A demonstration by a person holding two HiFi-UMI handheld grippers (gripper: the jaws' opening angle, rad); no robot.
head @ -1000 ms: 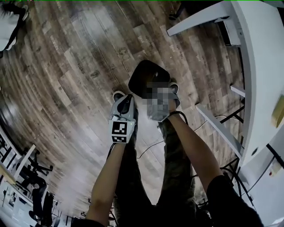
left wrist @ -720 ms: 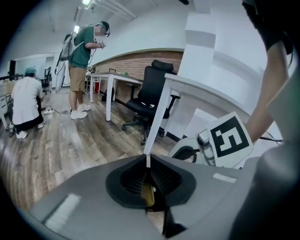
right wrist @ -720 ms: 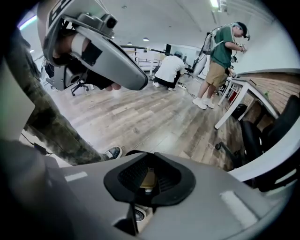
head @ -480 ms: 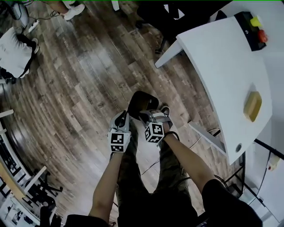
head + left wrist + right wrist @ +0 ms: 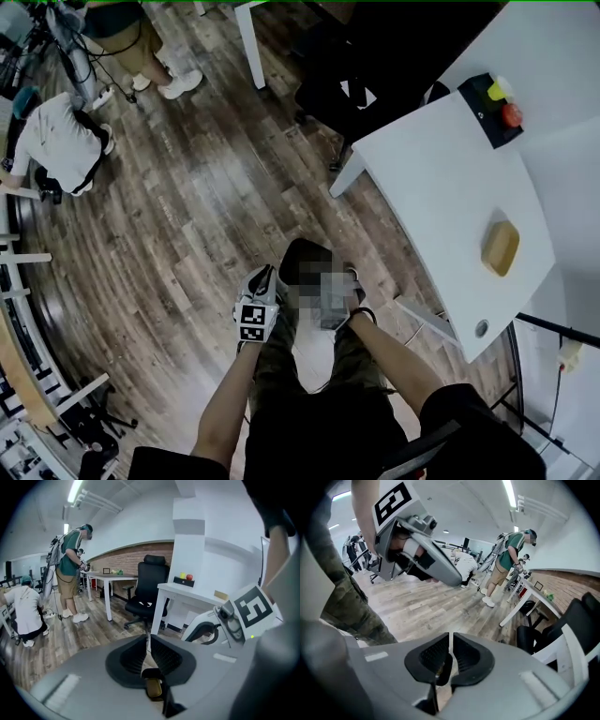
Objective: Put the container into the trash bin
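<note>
The person stands on the wood floor (image 5: 187, 216) and looks down. Both hands are held out in front, low in the middle of the head view. The left gripper (image 5: 146, 644) has its jaws almost together, with just a thin slit between them. Nothing is in the slit. The right gripper (image 5: 450, 641) looks the same, and its jaws are closing on nothing at all. So neither one holds a thing.

Just past the grippers, near the person's feet, sits a black thing that I think is the trash bin (image 5: 300, 248). I cannot see inside it. A small yellow-brown block (image 5: 501, 247) lies on the white table (image 5: 431, 178) at the right of the head view, well apart from the bin. It may be the container, but I cannot be sure. Farther up the table is a black box (image 5: 495, 98) with a yellow knob and a red one.

If the block is the container, the job now is to go and get it. To do that well, I would turn to the table first. Then I would spread one pair of jaws wide and come down over the block, so a pad sits on each side. Squeeze gently, so it does not pop out. Stay away from the black box. Then carry the block right over the bin, go low, and only then let go.
</note>
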